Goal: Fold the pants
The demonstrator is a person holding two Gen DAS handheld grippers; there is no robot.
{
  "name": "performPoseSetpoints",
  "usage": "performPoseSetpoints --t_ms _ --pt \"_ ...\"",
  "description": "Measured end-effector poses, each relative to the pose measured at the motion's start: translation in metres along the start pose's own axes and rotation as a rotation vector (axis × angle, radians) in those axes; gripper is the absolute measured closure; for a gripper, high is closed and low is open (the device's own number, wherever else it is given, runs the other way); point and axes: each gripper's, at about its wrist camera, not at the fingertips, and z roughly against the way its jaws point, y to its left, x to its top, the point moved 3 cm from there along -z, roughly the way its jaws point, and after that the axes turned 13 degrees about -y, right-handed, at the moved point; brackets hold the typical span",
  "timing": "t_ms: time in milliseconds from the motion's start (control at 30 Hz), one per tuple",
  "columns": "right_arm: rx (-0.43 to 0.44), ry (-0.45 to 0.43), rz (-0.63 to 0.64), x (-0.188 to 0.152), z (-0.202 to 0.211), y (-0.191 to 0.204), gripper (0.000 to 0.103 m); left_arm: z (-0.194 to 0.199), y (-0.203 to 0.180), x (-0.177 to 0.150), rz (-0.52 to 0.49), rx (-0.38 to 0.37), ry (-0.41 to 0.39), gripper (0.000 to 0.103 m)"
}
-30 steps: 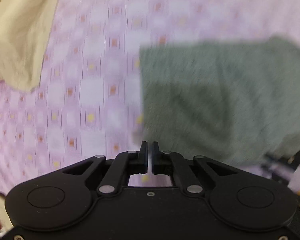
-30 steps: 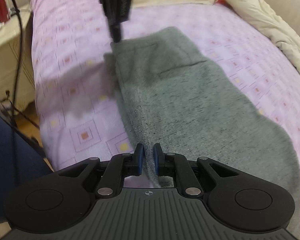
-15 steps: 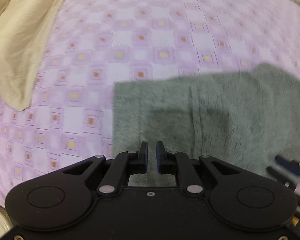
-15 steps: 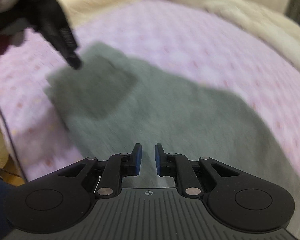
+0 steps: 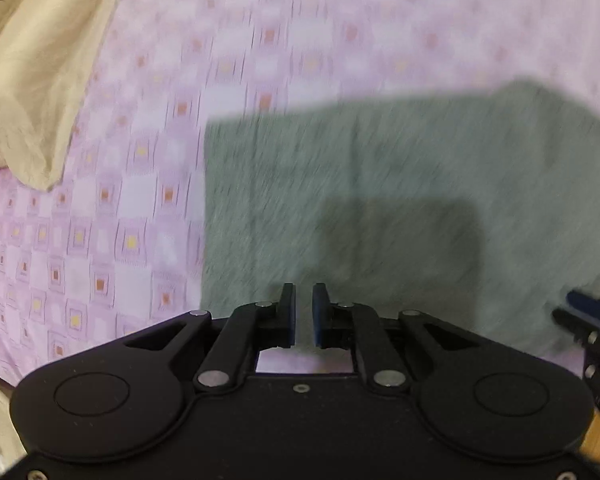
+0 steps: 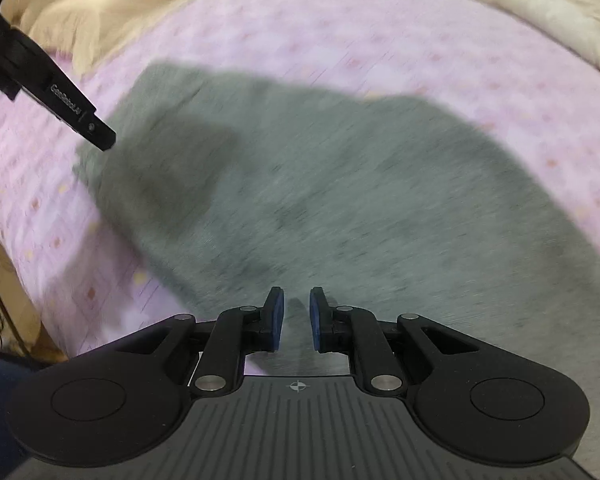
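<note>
Grey pants (image 5: 380, 184) lie flat on a pink patterned bedsheet (image 5: 132, 184); they also fill the middle of the right wrist view (image 6: 340, 184). My left gripper (image 5: 303, 312) hovers over the pants' near edge, its jaws a narrow gap apart and empty. My right gripper (image 6: 296, 316) hovers over the pants' near part, slightly open and empty. The left gripper shows in the right wrist view (image 6: 100, 136) above the pants' far left corner. Both views are motion-blurred.
A beige pillow (image 5: 32, 80) lies at the left on the bed. A cream duvet (image 6: 520, 8) runs along the far right side. The wooden bed edge (image 6: 4, 280) and floor are at the left.
Both grippers have opened slightly and let go of the pants. They have lifted and swung over the flat pants.
</note>
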Motion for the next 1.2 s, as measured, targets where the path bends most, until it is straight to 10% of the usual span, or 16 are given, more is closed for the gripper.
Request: performPoseSetpoints --t_ms 633,1200 --pt "0.173 -0.128 0.158 0.076 -0.028 -0.143 0.077 -0.038 -0.082 -0.043 0.191 0.091 0.16 0.083" --pt "0.319 -0.004 0.423 0.01 -0.005 -0.044 0.094 -0.048 -0.11 -0.014 0.158 0.089 0.201 0.091"
